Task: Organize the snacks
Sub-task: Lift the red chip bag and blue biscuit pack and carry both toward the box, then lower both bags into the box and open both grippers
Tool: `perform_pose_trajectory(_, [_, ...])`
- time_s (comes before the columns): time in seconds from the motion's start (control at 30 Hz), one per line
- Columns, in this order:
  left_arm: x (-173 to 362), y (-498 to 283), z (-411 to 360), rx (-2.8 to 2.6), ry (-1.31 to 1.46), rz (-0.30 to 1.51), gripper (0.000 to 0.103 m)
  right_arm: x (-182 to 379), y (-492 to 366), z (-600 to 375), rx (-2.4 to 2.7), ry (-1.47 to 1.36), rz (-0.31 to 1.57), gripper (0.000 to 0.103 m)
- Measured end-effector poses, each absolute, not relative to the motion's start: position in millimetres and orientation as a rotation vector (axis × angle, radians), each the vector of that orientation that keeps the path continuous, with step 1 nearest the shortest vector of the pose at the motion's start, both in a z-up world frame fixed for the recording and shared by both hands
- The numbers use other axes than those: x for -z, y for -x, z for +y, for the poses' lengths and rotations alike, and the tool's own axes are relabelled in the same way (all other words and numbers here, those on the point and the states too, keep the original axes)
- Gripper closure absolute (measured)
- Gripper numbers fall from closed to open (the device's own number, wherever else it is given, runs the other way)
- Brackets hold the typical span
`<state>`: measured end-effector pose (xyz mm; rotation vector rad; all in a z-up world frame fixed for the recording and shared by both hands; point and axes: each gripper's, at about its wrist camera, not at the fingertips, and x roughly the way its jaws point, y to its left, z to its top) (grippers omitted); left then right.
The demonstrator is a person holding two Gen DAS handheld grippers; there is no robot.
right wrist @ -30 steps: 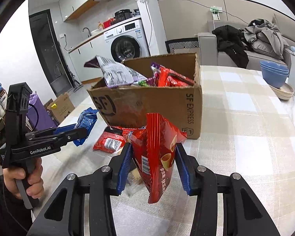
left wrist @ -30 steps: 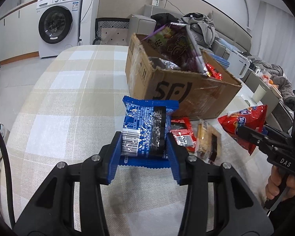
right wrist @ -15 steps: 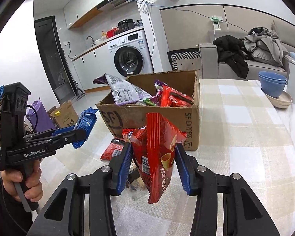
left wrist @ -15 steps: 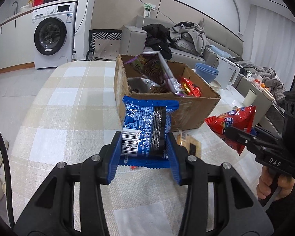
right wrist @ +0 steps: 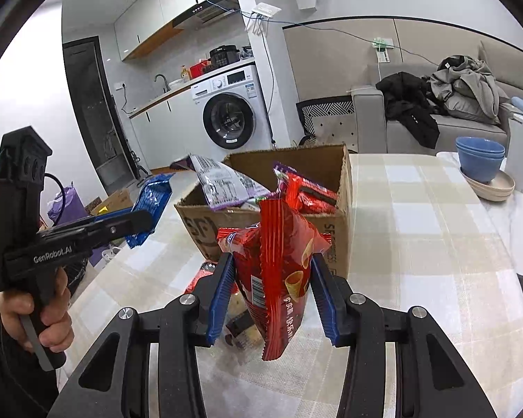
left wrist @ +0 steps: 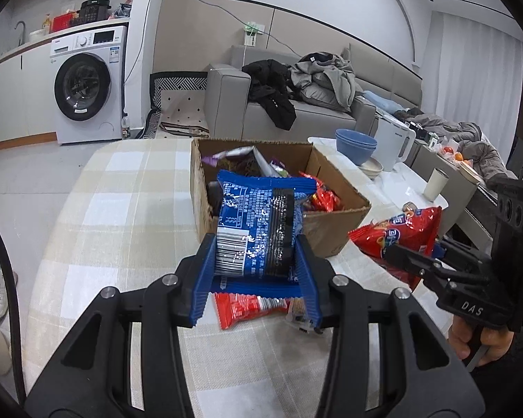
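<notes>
The left gripper (left wrist: 256,271) is clamped on a blue pack (left wrist: 259,224), its blue fingers (left wrist: 205,280) pressing the pack's two sides (barcode panel facing the camera). The pack is held above the table (left wrist: 122,209), and just beyond it stands the open box (left wrist: 334,230), already holding several snack bags. Below the gripper, between its fingers, a red packet (left wrist: 247,308) lies flat on the checked cloth, with a small dark-wrapped snack (left wrist: 298,310) just beside it under the right-hand finger. Off to this gripper's right, the right gripper (left wrist: 418,261) shows from the side with its bag.

The right gripper (right wrist: 273,289) is closed on a red bag (right wrist: 279,275), which hangs upright between the fingers, its lower end drooping below them. Straight ahead, close behind the bag, is the box (right wrist: 341,230), with a purple-and-white bag (right wrist: 223,183) leaning out over its near-left edge and a red wrapper (right wrist: 307,193) sticking up inside. Under the gripper, loose snacks (right wrist: 242,327) lie on the cloth. To its left, the left gripper (right wrist: 136,223) holds the blue pack (right wrist: 151,196) edge-on, clear of the table. Far right of the box sit stacked blue bowls (right wrist: 479,160).
</notes>
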<state>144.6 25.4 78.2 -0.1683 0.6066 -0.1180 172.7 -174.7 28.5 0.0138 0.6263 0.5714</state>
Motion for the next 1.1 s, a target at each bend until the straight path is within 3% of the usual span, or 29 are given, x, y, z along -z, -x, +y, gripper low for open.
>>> perform_pose_trajectory(0.43, [-110, -170, 2, 0.139, 0.099, 0.603, 0.062, -55, -190, -174, -0.543, -0.021, 0.607, 0.058])
perform_pose_trajectory(1.1, [-95, -229, -2, 0.121, 0.09, 0.655, 0.062, -60, -215, -160, -0.517, 0.022, 0.632, 0.058])
